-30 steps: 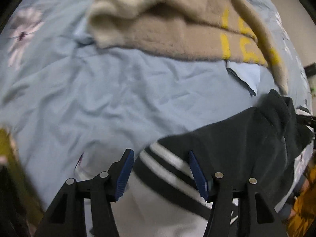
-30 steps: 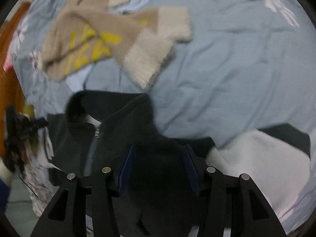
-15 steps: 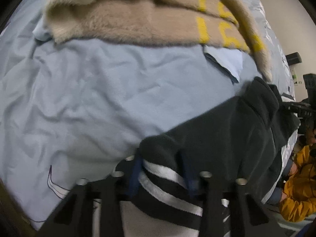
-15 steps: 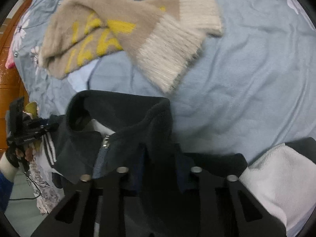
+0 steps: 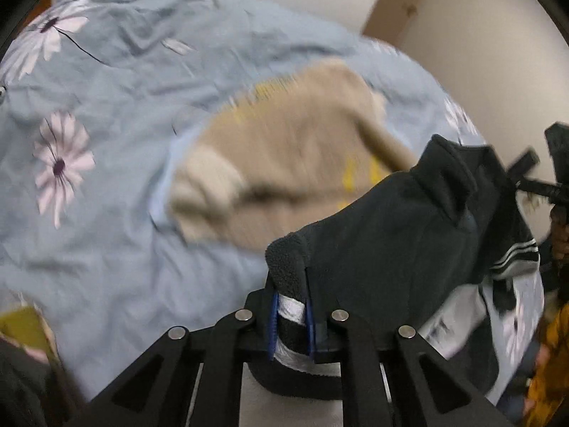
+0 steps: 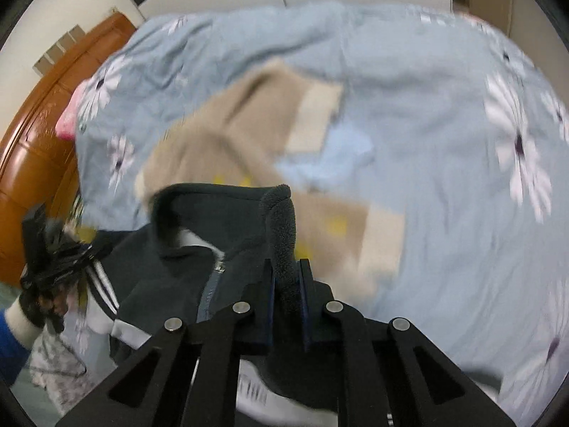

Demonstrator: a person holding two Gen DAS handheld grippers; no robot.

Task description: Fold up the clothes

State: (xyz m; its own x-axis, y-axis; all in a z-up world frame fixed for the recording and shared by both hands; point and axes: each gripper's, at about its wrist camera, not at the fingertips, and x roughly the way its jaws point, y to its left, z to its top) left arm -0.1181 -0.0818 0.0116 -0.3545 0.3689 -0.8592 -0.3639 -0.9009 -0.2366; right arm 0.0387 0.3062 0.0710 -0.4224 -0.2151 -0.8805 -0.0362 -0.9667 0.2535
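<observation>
The left gripper [image 5: 291,315] is clenched on the dark fleece jacket [image 5: 398,235], its blue pads pinching a fold where the black fleece meets the white stripes of the sleeve; its jaws have just been closing, with that fabric between them. A rounded nub of fleece stands up just beyond the fingertips, and the rest of the jacket drapes away to the right of this gripper, collar uppermost, hanging clear of the bed sheet [image 5: 106,178]. The right gripper [image 6: 286,297] likewise grasps the jacket [image 6: 170,267], its pads pressed on a thick rolled edge of fleece that rises between the fingers; its jaws too have just been closing on that fold. From this view the jacket spreads to the left of the gripper, with the collar open, the zip running down beside the left finger and white stripes showing lower left. Behind the jacket, on the light blue flowered sheet [image 6: 444,142], lies a beige knitted sweater [image 5: 291,163] with yellow markings and paler cuffs, blurred in both views; in the right wrist view the sweater [image 6: 231,142] sits above and beyond the jacket collar. A wooden headboard [image 6: 32,163] curves along the left edge of the right wrist view.
</observation>
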